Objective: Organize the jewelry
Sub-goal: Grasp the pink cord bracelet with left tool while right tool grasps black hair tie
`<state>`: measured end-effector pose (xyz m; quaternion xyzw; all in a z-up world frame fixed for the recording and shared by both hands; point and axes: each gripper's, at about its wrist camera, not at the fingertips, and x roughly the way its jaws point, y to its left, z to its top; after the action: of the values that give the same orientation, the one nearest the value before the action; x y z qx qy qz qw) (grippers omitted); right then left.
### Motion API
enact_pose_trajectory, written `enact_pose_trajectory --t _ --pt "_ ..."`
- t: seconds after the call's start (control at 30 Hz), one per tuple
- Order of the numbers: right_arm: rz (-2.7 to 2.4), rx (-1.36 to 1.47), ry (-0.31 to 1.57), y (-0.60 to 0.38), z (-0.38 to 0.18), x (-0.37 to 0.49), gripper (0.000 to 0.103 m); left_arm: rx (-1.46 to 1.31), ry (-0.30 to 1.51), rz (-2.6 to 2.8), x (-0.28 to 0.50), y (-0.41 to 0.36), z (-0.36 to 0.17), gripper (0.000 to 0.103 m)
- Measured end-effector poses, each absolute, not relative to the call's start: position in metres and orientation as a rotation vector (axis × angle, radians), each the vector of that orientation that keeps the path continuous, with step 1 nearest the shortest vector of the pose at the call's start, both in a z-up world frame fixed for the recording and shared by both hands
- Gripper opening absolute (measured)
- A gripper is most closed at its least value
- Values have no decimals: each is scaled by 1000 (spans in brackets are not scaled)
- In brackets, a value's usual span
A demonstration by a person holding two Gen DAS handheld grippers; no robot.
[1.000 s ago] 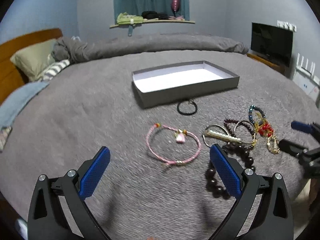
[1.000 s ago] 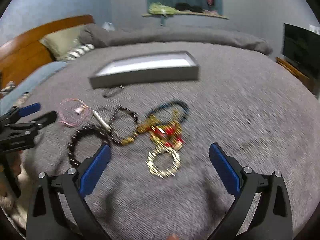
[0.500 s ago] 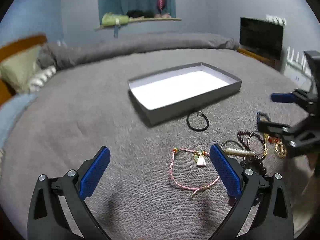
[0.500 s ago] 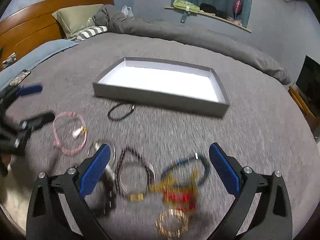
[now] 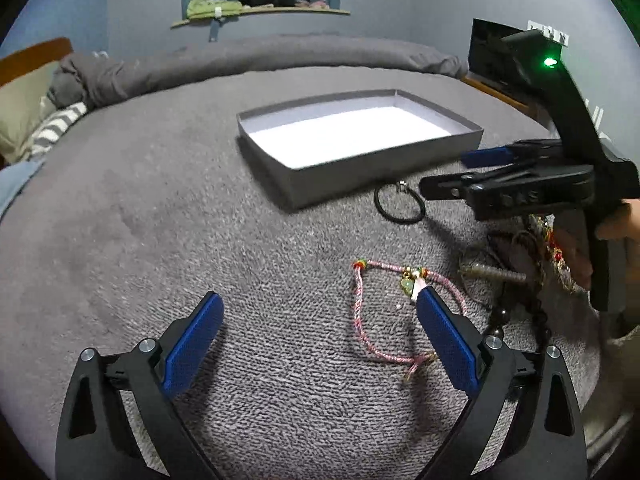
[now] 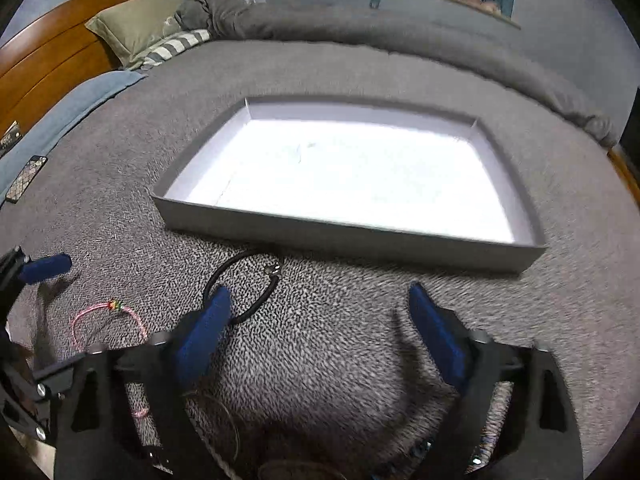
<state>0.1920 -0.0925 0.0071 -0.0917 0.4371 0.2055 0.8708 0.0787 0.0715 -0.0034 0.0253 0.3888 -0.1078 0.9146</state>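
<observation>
A shallow grey box with a white floor lies on the grey bedspread; it also shows in the right wrist view. A black cord bracelet lies just in front of it, and shows in the right wrist view by my right gripper's left finger. A pink cord bracelet with a small charm lies by my left gripper's right finger. My left gripper is open and empty. My right gripper is open and empty, low over the bed; in the left wrist view it hovers beside the black bracelet.
A heap of bead and gold bracelets lies at the right, partly hidden by the right gripper. Pillows and a wooden headboard are at the left, a phone at the bed's left edge, a TV at the right.
My right gripper has moved forward and down toward the box and the black bracelet. My left gripper has shifted left and closer to the pink bracelet. Both stay open.
</observation>
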Motion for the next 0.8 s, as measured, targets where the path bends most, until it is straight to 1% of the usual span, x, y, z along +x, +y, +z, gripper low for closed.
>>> enact_pose_trajectory --t 0.07,0.13,0.2,0.27,0.37,0.4,0.47,0.5,0.53,0.57,0.6,0.63,0.67,0.73,0.8 --pt "433 -203 922 -88 4 195 61 58 801 -227 78 73 -6 97" --pt "443 -214 917 -84 2 194 54 54 799 -241 79 73 -7 95" --pt "453 -230 913 -80 1 192 49 45 804 -255 80 72 -7 86" --pt "458 -255 909 -76 -1 190 44 42 809 -266 82 70 -9 64" --pt "465 -282 897 -70 -4 188 38 66 812 -270 84 63 -10 52" --pt "467 -286 895 -69 -4 188 37 79 807 -274 83 61 -10 49" --pt "473 -296 891 -67 -7 187 32 98 806 -276 84 57 -11 38" --pt "476 -301 889 -66 -8 186 31 99 808 -278 84 57 -12 35" --pt "477 -304 885 -66 -8 185 29 92 811 -286 85 57 -13 25" --pt "481 -302 884 -66 -8 184 25 89 811 -287 86 58 -13 13" --pt "492 -295 886 -66 -8 184 21 84 810 -286 87 59 -13 10" --pt "498 -289 888 -66 -7 183 15 77 810 -286 87 60 -13 6" --pt "498 -285 887 -67 -6 182 9 55 808 -289 87 64 -12 5" --pt "499 -278 881 -68 -6 182 4 32 805 -294 89 66 -10 3" --pt "494 -259 866 -72 -1 181 4 24 793 -291 88 67 -6 3"
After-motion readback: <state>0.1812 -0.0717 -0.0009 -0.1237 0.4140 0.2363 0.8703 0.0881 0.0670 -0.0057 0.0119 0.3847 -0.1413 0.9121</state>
